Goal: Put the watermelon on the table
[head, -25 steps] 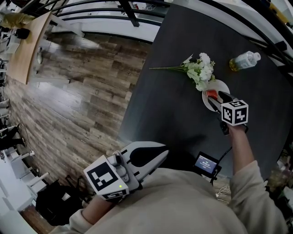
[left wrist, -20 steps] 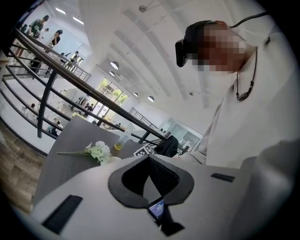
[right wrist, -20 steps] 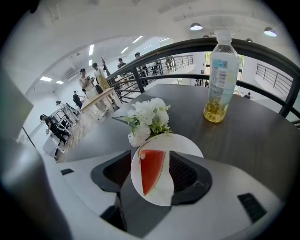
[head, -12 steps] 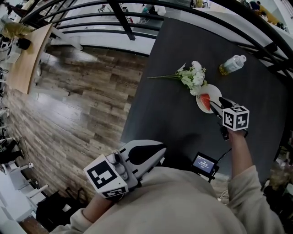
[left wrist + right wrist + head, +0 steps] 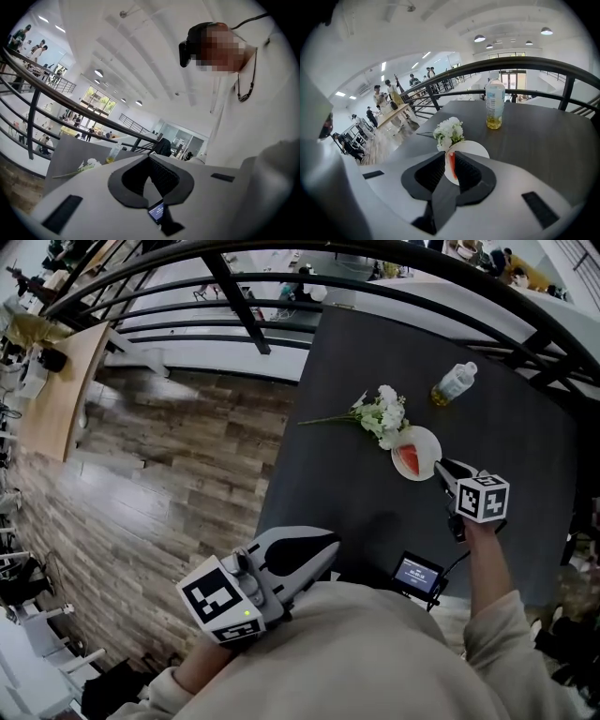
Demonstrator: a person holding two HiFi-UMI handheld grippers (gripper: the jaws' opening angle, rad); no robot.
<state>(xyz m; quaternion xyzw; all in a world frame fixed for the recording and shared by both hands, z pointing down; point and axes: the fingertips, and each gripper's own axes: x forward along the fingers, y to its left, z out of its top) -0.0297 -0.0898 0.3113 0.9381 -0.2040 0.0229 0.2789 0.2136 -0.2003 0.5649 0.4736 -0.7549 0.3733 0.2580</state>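
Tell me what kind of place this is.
Likely a mezzanine in a big open office or hall: a table beside a curved railing, people on a floor below, and a high ceiling with round lights.

Table (image 5: 347,493): watermelon (image 5: 409,459) on plate (image 5: 427,441), flowers (image 5: 382,415) just behind-left, bottle (image 5: 454,383) farther back

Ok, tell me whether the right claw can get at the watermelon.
Probably yes. The watermelon lies on the plate just ahead of the right claw, nothing between. Its jaws have just been closing, apparently empty, so open wider first.
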